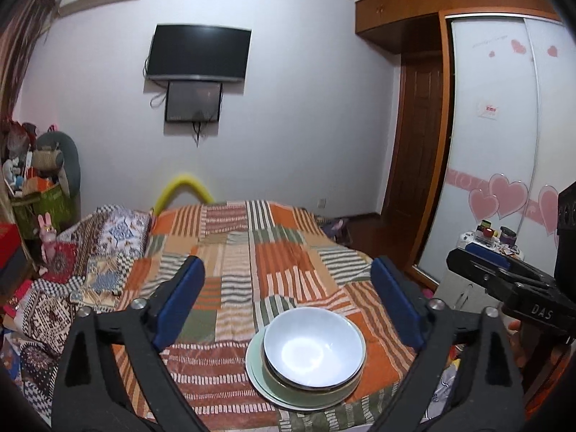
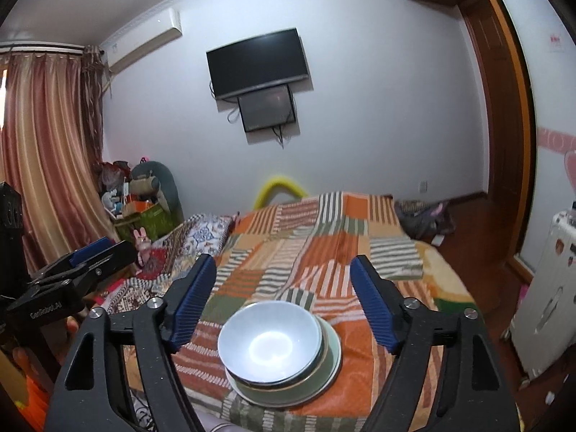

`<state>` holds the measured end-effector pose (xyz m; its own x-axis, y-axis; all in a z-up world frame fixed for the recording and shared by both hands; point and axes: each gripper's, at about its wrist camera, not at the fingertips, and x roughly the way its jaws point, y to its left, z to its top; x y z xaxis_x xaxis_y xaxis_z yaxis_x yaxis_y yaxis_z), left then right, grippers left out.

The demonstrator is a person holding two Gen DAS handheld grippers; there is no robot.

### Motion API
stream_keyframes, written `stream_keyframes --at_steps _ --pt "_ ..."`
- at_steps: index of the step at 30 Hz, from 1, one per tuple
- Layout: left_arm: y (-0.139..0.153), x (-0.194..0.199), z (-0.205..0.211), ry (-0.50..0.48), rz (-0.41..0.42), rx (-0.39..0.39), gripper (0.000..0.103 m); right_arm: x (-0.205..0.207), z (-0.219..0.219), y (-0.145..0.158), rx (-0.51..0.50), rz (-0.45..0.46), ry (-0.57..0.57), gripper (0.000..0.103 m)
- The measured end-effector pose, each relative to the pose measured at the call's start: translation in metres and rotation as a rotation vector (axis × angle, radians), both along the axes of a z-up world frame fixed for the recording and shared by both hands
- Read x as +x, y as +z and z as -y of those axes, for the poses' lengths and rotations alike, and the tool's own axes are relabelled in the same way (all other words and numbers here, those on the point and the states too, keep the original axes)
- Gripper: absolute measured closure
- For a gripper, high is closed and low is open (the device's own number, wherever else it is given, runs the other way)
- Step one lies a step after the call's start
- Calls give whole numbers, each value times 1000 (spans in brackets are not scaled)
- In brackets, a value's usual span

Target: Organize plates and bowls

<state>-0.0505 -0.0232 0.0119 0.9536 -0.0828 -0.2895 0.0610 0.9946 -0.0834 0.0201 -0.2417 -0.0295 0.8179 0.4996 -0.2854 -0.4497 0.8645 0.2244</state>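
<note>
A white bowl [image 1: 312, 346] sits right side up, open side facing the ceiling, on a stack of another bowl and a green plate [image 1: 259, 378]. The stack rests on the striped bed [image 1: 273, 252]. The left claw [image 1: 288, 306] and right claw [image 2: 282, 302] are both wide apart above it and hold nothing.

Left gripper [image 1: 288, 288]: jaws spread wide, nothing between the pads, pointing slightly downward. Right gripper [image 2: 282, 288]: likewise parted and empty, at its neighbour's 3 o'clock.
</note>
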Motion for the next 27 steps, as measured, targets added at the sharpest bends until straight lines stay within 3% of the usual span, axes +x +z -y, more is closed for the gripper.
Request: stream_keyframes --at_steps 10,27 --pt "-1 -14 -5 16 33 -1 2 -9 -8 1 7 56 8 4" --pt "-3 -21 -4 32 58 14 1 -20 -7 1 12 75 10 1"
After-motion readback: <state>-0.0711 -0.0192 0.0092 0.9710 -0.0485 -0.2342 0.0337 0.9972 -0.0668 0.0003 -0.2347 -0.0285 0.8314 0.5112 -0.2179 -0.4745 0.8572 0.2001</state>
